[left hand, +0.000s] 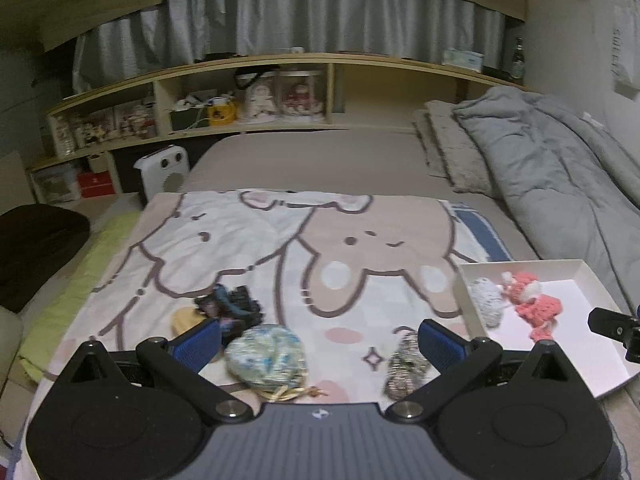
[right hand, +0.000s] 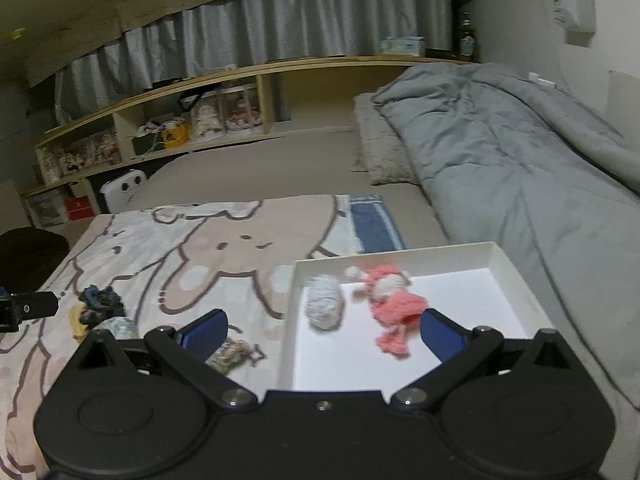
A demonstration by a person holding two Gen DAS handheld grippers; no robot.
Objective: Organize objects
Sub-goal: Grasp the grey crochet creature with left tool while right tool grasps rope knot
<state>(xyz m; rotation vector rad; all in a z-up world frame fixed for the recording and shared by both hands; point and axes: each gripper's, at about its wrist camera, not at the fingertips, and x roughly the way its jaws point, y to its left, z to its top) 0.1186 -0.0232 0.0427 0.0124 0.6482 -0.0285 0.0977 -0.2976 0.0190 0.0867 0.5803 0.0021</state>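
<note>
Two knit items in white tray (right hand: 496,254); four on blanket (left hand: 248,236).

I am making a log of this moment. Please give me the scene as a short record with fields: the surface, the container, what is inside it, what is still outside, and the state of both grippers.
surface: cartoon blanket on a bed
container: white tray, at the blanket's right edge
inside tray: grey yarn ball; pink knitted doll
outside, on blanket: pale patterned pouch; dark scrunchies; small speckled item; yellow item, partly hidden
left gripper: open, empty, over the pouch
right gripper: open, empty, over the tray's left edge
</note>
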